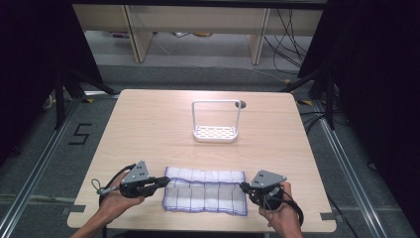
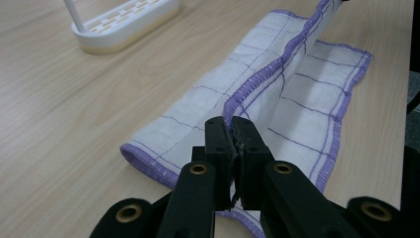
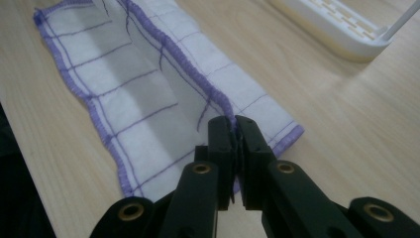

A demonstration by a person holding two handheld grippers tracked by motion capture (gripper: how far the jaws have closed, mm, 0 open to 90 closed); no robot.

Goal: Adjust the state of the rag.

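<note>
High view: table [image 1: 148,129] first, with the cloth [image 1: 205,191] flat along its near edge, long axis running side to side between both hands. Left gripper [image 1: 165,181] and right gripper [image 1: 243,187] are each clamped tight on an end of the stitched hem. Best to keep both ends level and evenly taut while folding, clear of the white rack [image 1: 216,133].

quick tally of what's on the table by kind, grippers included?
Cloth, white with purple grid and hem, folded: 1
Rack, white with a wire handle: 1
Grippers: 2, the left gripper and the right gripper, each shut on an end of the cloth's purple hem
Total: 4
</note>
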